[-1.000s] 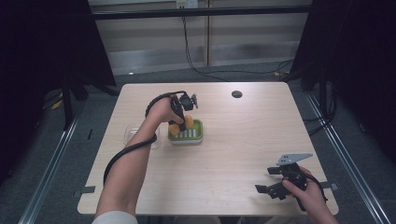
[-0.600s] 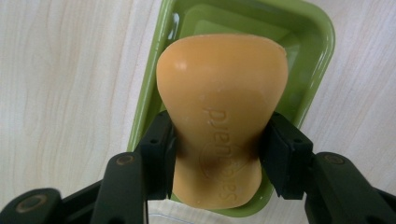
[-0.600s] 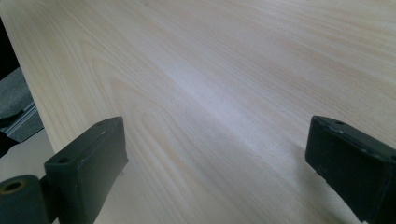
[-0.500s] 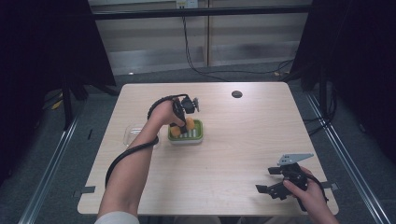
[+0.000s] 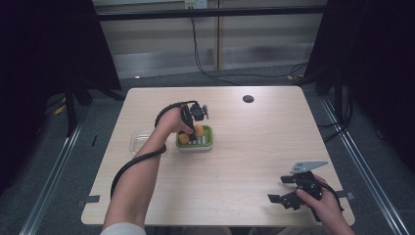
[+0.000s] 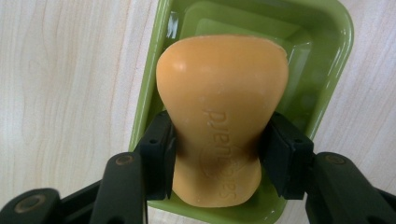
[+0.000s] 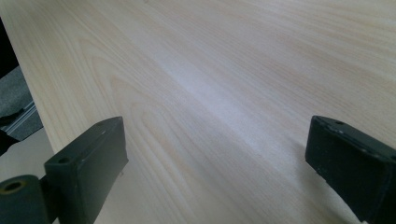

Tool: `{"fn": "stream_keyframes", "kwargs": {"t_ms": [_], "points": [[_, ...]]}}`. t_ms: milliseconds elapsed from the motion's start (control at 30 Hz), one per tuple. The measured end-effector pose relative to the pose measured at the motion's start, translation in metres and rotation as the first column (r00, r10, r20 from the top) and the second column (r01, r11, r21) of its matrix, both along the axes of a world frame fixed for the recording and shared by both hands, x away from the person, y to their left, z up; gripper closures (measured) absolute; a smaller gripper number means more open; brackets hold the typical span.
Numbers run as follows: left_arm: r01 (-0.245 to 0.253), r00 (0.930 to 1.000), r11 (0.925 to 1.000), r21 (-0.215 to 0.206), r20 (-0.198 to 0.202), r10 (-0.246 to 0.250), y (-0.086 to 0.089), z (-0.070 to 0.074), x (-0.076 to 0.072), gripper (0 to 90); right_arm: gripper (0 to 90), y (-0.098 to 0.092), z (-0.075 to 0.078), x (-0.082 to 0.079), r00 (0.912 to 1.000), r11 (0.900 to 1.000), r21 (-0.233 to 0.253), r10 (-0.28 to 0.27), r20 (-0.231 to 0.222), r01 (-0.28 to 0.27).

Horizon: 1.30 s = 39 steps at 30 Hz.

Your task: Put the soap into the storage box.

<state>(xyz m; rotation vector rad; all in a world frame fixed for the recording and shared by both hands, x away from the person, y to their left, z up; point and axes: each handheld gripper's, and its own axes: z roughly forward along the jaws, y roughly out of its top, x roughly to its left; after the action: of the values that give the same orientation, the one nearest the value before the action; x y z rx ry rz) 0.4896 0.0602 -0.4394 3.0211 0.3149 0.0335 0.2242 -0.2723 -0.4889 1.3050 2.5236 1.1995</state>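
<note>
The left gripper [image 5: 195, 128] holds an orange soap [image 5: 198, 130] over the green dish [image 5: 207, 142]. The right gripper [image 5: 286, 190] rests near the table [image 5: 254, 147] corner.

Black jaws, brass-coloured pivot screws

Two tongs: left [image 5: 196, 128], right [image 5: 288, 188]; one orange soap [image 6: 219, 112]; one green dish [image 6: 327, 56]; one clear tray [image 5: 137, 142]; one table [image 5: 254, 147]
</note>
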Motion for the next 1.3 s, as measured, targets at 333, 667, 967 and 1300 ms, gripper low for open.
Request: {"fn": "stream_keyframes", "kwargs": {"t_ms": [333, 667, 967, 1300], "points": [[0.006, 0.9995, 0.9999, -0.013, 0.032, -0.005, 0.000, -0.005, 0.000, 48.9, 5.1, 0.001, -0.001, 0.000, 1.0000, 1.000, -0.001, 0.004, -0.001, -0.004], [-0.008, 0.9995, 0.9992, -0.039, 0.029, 0.009, 0.002, 0.004, 0.002, 51.3, 5.1, 0.002, -0.001, 0.000, 1.0000, 1.000, -0.002, 0.009, -0.003, -0.009], [-0.073, 0.9967, 0.9943, -0.078, 0.029, 0.076, 0.002, 0.008, 0.001, 41.7, 5.1, 0.001, 0.000, 0.000, 1.0000, 1.000, -0.002, 0.004, -0.002, -0.004], [-0.136, 0.9904, 0.9837, -0.118, 0.005, 0.138, 0.007, 0.019, -0.007, 29.4, 5.1, 0.003, 0.001, 0.000, 0.9999, 1.000, -0.001, 0.011, 0.006, -0.011]]}}
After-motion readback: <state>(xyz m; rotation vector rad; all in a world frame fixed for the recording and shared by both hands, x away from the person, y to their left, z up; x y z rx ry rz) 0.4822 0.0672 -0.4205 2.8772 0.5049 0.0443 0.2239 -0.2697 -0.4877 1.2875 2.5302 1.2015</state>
